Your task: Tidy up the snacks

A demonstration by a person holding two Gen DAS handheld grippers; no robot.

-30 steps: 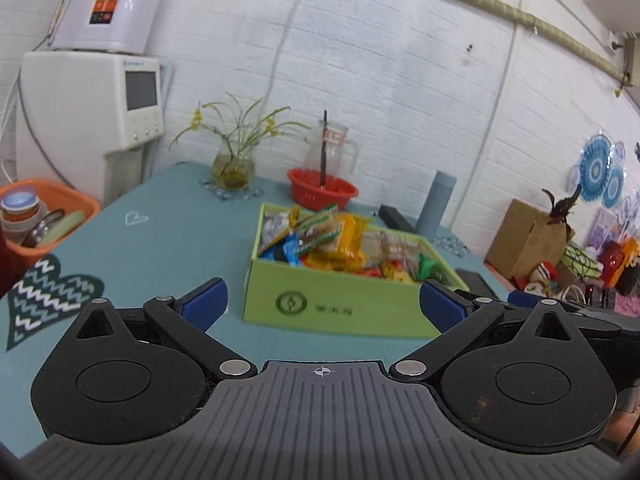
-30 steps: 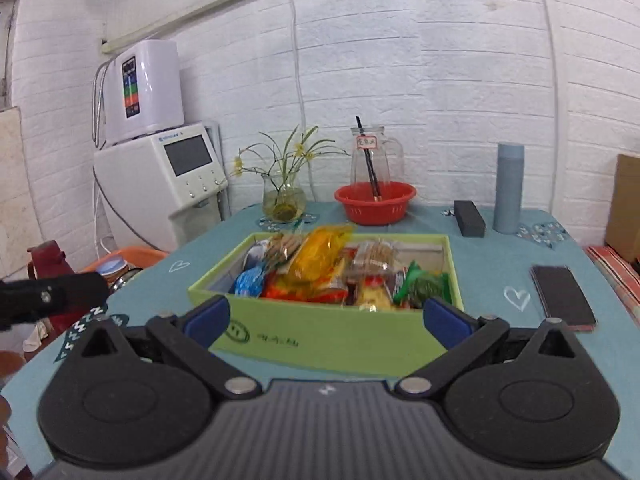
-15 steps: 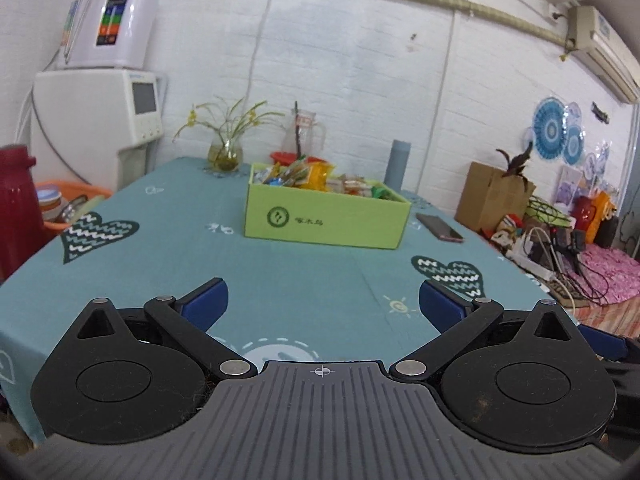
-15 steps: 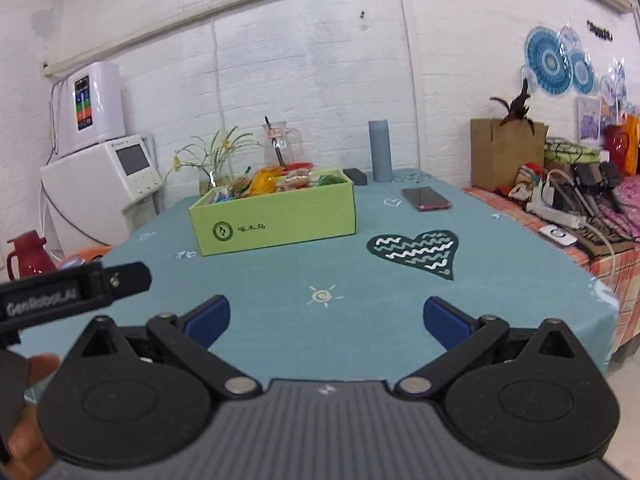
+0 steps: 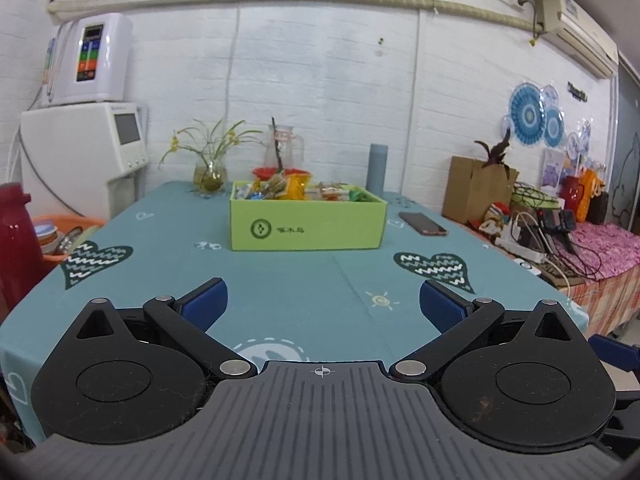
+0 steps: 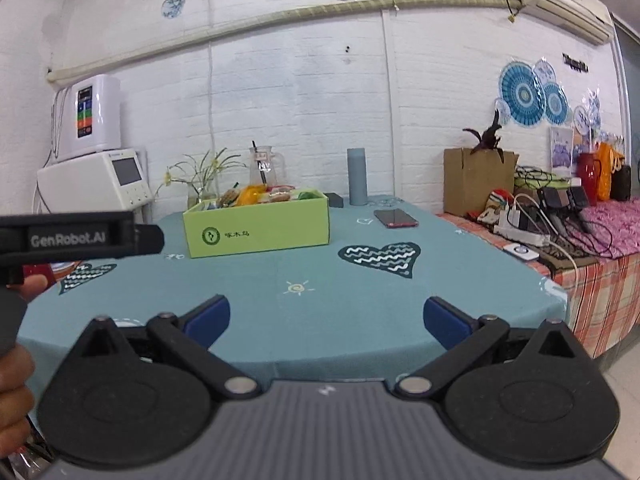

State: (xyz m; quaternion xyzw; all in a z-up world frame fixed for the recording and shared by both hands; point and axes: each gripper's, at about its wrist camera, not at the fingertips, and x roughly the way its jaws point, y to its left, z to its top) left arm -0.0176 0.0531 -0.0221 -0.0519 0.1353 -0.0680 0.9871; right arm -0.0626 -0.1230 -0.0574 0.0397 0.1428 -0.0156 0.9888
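A green cardboard box (image 5: pixel 306 226) stands on the far middle of the teal table (image 5: pixel 280 292), filled with several snack packets (image 5: pixel 294 190). It also shows in the right wrist view (image 6: pixel 256 230). My left gripper (image 5: pixel 323 304) is open and empty, held near the table's front edge, far from the box. My right gripper (image 6: pixel 326 318) is open and empty, also back at the front edge. The body of the left gripper (image 6: pixel 76 236) shows at the left of the right wrist view.
A phone (image 5: pixel 423 223) lies right of the box. Behind the box stand a grey bottle (image 5: pixel 376 168), a red bowl with a jug (image 5: pixel 280 170) and a flower vase (image 5: pixel 210 174). A red flask (image 5: pixel 16 240) stands at the left. A cluttered side table (image 6: pixel 560 232) is on the right.
Both grippers have pulled back from right at the box to the table's front edge and risen a little. Both stay open and empty.
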